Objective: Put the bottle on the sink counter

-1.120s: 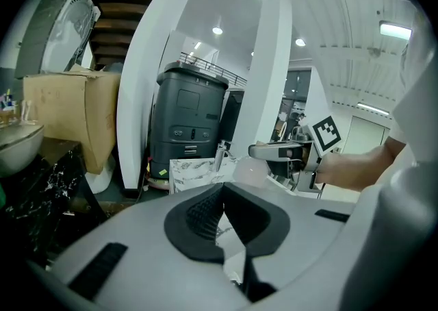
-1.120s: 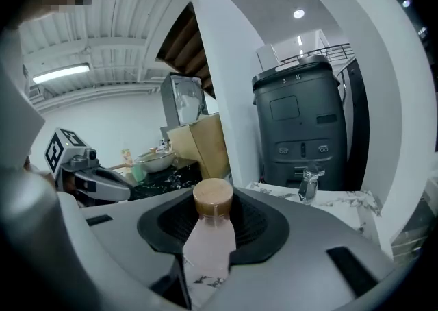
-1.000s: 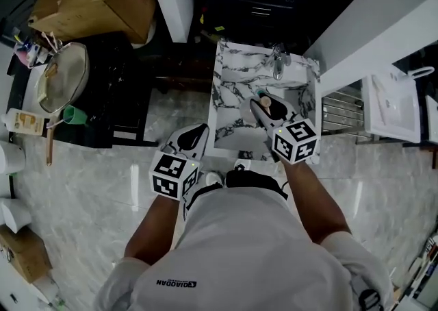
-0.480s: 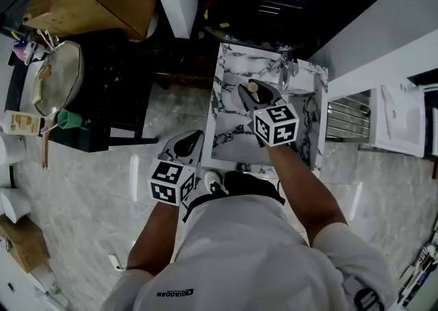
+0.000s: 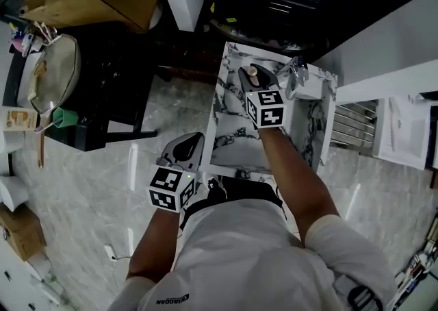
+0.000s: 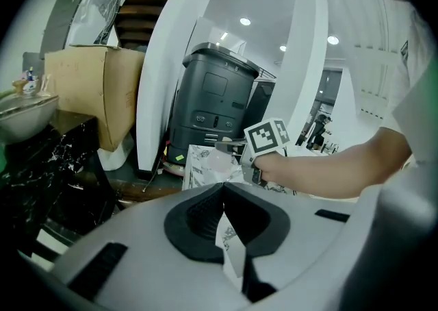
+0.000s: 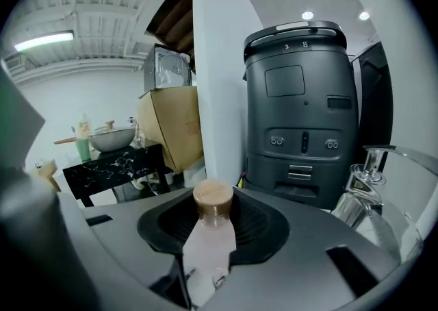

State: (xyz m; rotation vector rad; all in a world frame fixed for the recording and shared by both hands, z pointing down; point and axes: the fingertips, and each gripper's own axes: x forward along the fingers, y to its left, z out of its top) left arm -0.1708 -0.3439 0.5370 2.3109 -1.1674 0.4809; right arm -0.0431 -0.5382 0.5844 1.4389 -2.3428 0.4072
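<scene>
i've got bare marble free at the near end of the counter (image 5: pixel 229 146), but the faucet (image 5: pixel 295 70) stands just right of my right claw (image 5: pixel 250 82) and a dark machine (image 7: pixel 304 111) walls the far edge.

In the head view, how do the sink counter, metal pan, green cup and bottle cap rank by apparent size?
Largest to smallest: sink counter, metal pan, green cup, bottle cap. No two look alike.

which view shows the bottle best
Right gripper view: the bottle sits close up between the jaws, tan cap and pale body clear. Head view shows only its cap; left gripper view, a distant blur.
</scene>
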